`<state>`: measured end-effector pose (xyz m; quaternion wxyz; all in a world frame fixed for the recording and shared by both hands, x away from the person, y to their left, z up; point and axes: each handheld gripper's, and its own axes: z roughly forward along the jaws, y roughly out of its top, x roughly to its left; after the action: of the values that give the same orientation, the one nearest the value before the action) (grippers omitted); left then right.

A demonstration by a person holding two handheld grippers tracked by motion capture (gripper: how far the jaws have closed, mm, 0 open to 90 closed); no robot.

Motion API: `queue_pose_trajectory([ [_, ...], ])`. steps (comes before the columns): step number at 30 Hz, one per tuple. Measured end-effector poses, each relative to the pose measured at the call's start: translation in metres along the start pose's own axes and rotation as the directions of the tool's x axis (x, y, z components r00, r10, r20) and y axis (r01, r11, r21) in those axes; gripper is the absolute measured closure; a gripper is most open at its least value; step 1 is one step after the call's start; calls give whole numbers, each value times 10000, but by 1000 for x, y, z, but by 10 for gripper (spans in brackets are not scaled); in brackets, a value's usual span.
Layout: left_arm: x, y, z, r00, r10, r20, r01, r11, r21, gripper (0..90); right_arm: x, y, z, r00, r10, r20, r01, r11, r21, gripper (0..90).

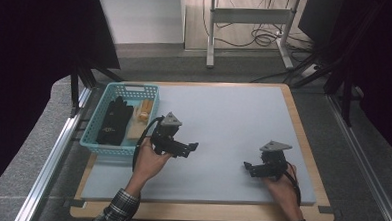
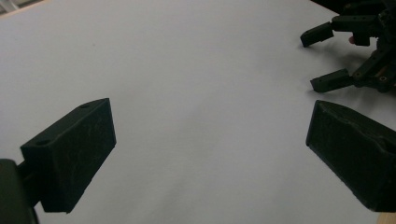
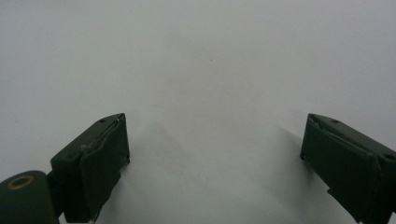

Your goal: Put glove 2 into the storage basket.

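My left gripper (image 1: 188, 150) hovers over the pale grey mat (image 1: 228, 117) just right of a teal basket (image 1: 110, 148), with its jaws pointing right. In the left gripper view the left gripper (image 2: 210, 154) is open, with bare mat between its jaws. My right gripper (image 1: 248, 169) sits near the mat's front right, pointing left toward the other one. It is open too, and the right gripper view has the right gripper (image 3: 215, 163) spread wide over bare mat. The right gripper (image 2: 322, 58) appears at the upper right of the left gripper view.
The basket holds a black bundle (image 1: 114, 122), a tan block (image 1: 135, 131) and an orange-brown item (image 1: 145, 110). A wooden table edge (image 1: 199, 212) frames the mat. Metal rails (image 1: 57, 149) run along both sides. A desk frame with cables (image 1: 247, 27) stands on the floor behind.
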<state>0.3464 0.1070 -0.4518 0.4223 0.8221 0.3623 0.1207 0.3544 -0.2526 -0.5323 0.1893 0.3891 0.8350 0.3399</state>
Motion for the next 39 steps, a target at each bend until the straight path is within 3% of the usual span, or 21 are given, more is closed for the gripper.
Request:
queue_pose_trajectory([
  [5, -8, -4, 11, 9996, 275, 40, -276, 9996, 102, 18, 0, 0, 0, 10000, 11, -2, -11, 10000, 8, 75],
  [24, -25, -32, 48, 9979, 582, 267, -599, 9959, 677, 0, 0, 0, 0, 10000, 14, -11, -14, 10000, 8, 75],
  [39, -30, -57, 76, 9967, 805, 51, -803, 9839, 1596, 0, 0, 0, 0, 10000, 13, -18, -13, 10000, 2, 75],
])
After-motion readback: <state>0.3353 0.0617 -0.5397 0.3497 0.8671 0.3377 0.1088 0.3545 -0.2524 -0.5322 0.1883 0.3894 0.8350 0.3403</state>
